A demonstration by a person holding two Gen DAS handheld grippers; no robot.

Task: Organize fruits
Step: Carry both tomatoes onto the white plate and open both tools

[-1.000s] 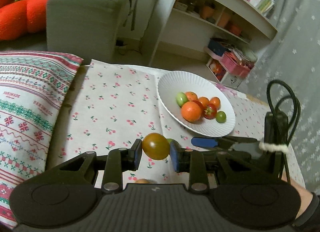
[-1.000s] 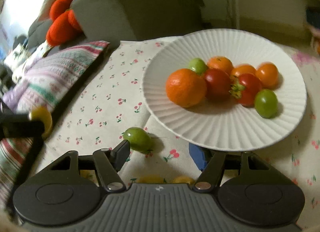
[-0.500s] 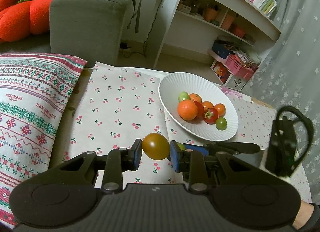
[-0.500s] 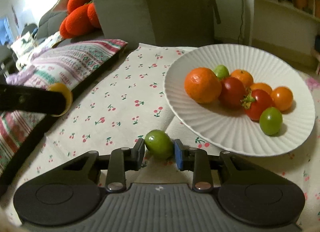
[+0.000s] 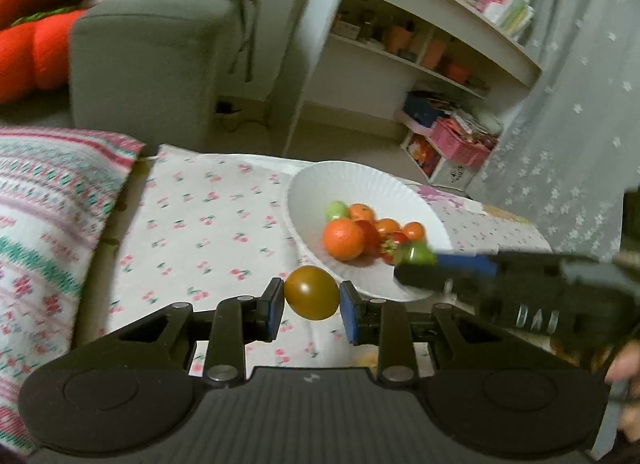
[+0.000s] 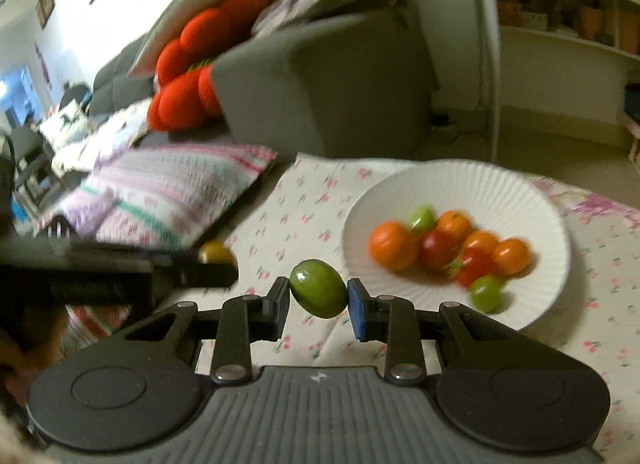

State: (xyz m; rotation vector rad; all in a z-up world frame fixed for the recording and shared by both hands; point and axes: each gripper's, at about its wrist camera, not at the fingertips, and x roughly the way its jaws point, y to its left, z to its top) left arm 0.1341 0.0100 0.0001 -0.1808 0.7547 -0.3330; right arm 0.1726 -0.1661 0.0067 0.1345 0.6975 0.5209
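Note:
My left gripper (image 5: 312, 293) is shut on a brownish-yellow tomato (image 5: 312, 292), held above the cherry-print cloth (image 5: 208, 224) near the front rim of the white ribbed plate (image 5: 360, 184). My right gripper (image 6: 318, 294) is shut on a green tomato (image 6: 318, 293), lifted off the cloth left of the plate (image 6: 460, 184). The plate holds an orange (image 6: 393, 245) and several small red, orange and green tomatoes. In the left wrist view the right gripper (image 5: 418, 260) reaches in from the right over the plate's front, with the green tomato (image 5: 420, 253) at its tips.
A patterned cushion (image 5: 44, 216) lies left of the cloth. Behind stand a grey sofa (image 5: 152, 64) with red-orange cushions (image 5: 36, 48) and a white shelf unit (image 5: 420, 44). A curtain (image 5: 580, 104) hangs at the right. A person's hand (image 5: 624, 368) shows at the right edge.
The right gripper closed on the green tomato that lay on the cloth and lifted it. The left gripper kept still with its brownish-yellow tomato.

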